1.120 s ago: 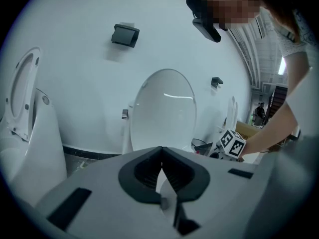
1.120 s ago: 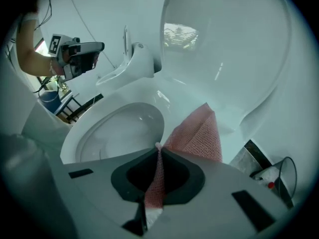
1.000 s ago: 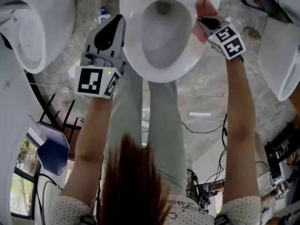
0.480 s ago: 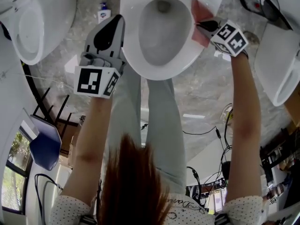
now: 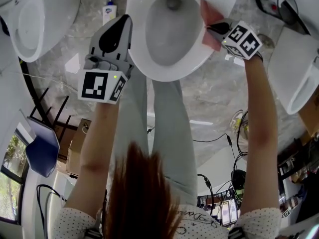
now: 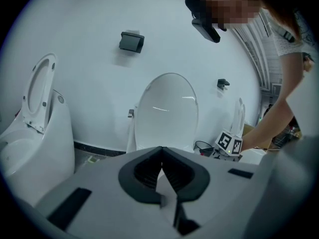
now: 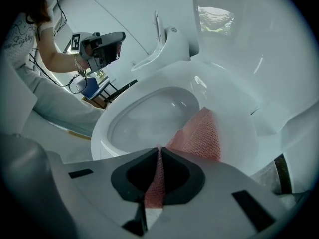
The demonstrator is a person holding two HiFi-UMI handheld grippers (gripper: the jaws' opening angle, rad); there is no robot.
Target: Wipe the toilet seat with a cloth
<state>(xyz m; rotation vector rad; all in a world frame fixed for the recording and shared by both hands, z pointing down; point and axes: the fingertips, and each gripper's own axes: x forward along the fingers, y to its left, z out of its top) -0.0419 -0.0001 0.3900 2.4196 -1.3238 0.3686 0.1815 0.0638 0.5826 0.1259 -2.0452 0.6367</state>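
Observation:
The white toilet seat (image 5: 144, 54) rings the bowl at the top middle of the head view; its right side (image 7: 234, 128) also shows in the right gripper view. A pink cloth (image 5: 211, 24) lies flat on that right side of the seat, also seen as the red-pink cloth (image 7: 199, 136). My right gripper (image 5: 210, 28) is shut on the cloth's near edge, at the seat's right rim. My left gripper (image 5: 119, 26) hangs beside the seat's left rim, shut and empty, jaws (image 6: 160, 156) meeting at the tips. The raised lid (image 6: 167, 111) stands behind.
Another white toilet (image 5: 35, 24) stands at the left and a third (image 5: 299, 68) at the right. A blue chair (image 5: 42, 151) sits lower left, cables (image 5: 219, 138) run over the marble floor, and a bottle (image 5: 108, 9) stands by the wall. The person's legs (image 5: 164, 123) are below the bowl.
The right gripper has slid the cloth along the seat's right side, toward the back of the bowl. The left gripper has held its place.

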